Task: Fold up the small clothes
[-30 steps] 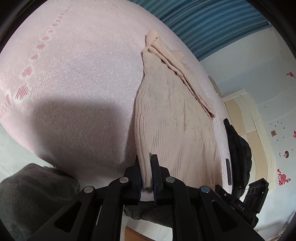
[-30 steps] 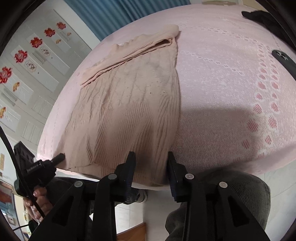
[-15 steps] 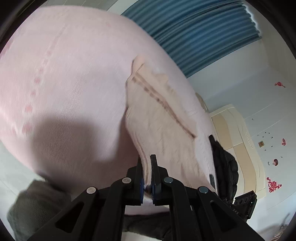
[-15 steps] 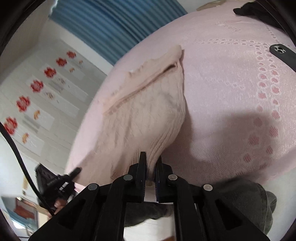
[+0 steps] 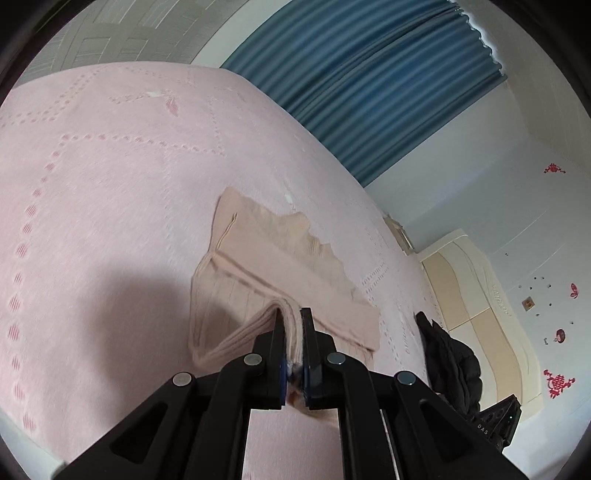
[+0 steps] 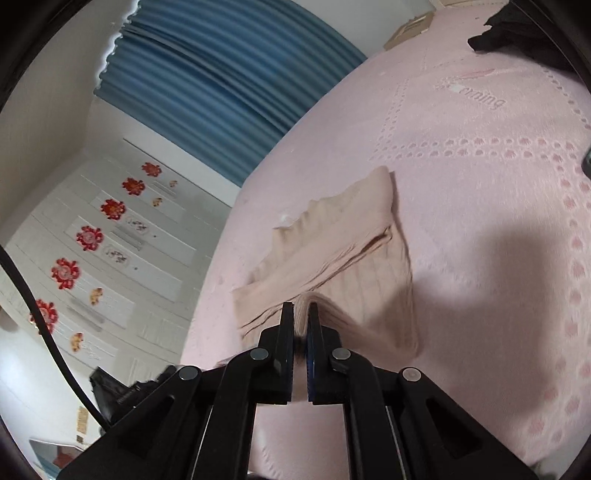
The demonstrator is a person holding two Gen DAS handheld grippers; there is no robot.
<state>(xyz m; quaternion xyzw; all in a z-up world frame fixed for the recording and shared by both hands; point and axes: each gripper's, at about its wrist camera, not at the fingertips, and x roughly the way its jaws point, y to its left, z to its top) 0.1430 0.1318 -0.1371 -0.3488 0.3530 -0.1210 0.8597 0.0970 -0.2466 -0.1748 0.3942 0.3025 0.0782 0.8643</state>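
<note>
A beige ribbed knit garment (image 5: 273, 273) lies on the pink bed cover (image 5: 110, 184). My left gripper (image 5: 293, 325) is shut on its near hem, lifted and carried forward over the rest of the garment. In the right wrist view the same garment (image 6: 351, 243) shows, and my right gripper (image 6: 301, 314) is shut on the other corner of that hem, also lifted. The hem curls over in a loose fold between the two grippers. The far part of the garment lies flat on the bed.
A black jacket (image 5: 450, 358) lies on the bed to the right of the garment; it also shows in the right wrist view (image 6: 517, 29) at the far corner. A dark object (image 6: 587, 162) sits at the right edge. Blue curtains (image 5: 369, 85) hang behind the bed.
The right gripper closed on the hem. Both grippers lifted the near hem and carried it forward over the garment, so the garment now folds on itself.
</note>
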